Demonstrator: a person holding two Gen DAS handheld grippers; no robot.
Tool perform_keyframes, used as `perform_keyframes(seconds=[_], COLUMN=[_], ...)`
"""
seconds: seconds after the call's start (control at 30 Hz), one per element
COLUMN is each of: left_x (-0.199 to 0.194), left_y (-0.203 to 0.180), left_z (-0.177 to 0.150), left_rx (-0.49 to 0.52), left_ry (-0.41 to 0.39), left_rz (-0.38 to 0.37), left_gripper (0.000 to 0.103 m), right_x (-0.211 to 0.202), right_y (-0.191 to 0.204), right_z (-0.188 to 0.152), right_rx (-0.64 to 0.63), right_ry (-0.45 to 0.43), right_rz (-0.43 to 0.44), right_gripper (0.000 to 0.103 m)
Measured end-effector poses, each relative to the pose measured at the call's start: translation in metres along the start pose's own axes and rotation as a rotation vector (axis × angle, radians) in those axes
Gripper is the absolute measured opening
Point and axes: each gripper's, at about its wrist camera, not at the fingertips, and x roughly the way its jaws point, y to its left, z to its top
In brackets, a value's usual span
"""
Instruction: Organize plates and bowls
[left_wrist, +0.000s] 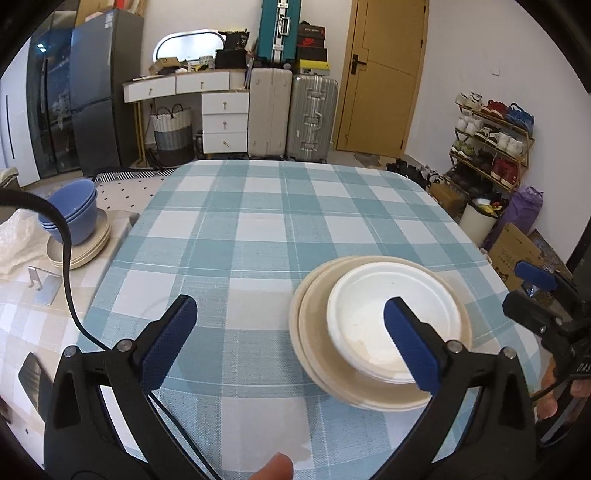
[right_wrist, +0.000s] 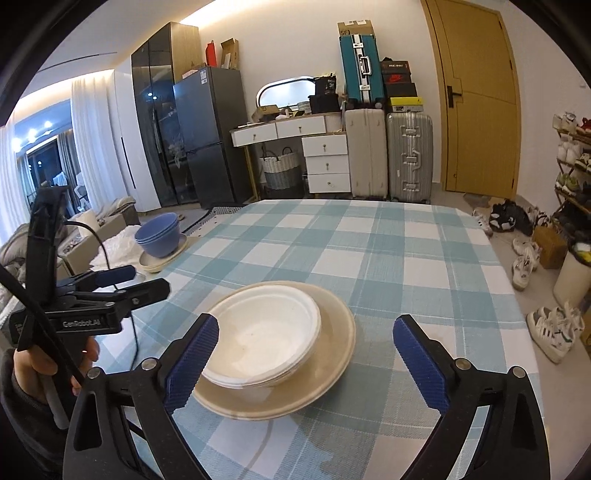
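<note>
Left gripper (left_wrist: 290, 341): fingers spread wide, nothing between the pads, its right finger (left_wrist: 410, 347) overlapping the white bowls in view but not pressing them; right gripper (right_wrist: 306, 363): fingers likewise apart and empty, flanking the same stack from the near side; white bowls (right_wrist: 264, 332) nested and resting on beige plates (right_wrist: 332, 354), like with like, probably so each stack stays compact; the pile sits near the front of the checked bench (right_wrist: 369, 251); a second stack, blue bowls (left_wrist: 72, 212) on pale plates (left_wrist: 92, 247), stands well apart on a side surface at left; sorting appears largely complete.
</note>
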Motion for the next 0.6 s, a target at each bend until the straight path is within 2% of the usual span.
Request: perform_keyframes(seconds=[0.2, 0.47, 0.6], left_x=[-0.002, -0.004, -0.002], left_y=[0.005, 0.010, 0.005], left_z=[-0.013, -0.024, -0.028], left_rx=[0.015, -0.024, 0.002], left_ry=[-0.058, -0.086, -0.093], left_rz=[0.033, 0.034, 0.051], left_gripper=[0.101, 0.101, 0.101], right_x=[0.003, 0.005, 0.007], right_y=[-0.005, -0.008, -0.008], right_z=[-0.006, -0.015, -0.017], right_rx=[-0.009, -0.019, -0.018], right_ry=[-0.026, -0.078, -0.083], right_rz=[-0.043, -0.089, -0.084], right_gripper=[0.099, 0.102, 0.102])
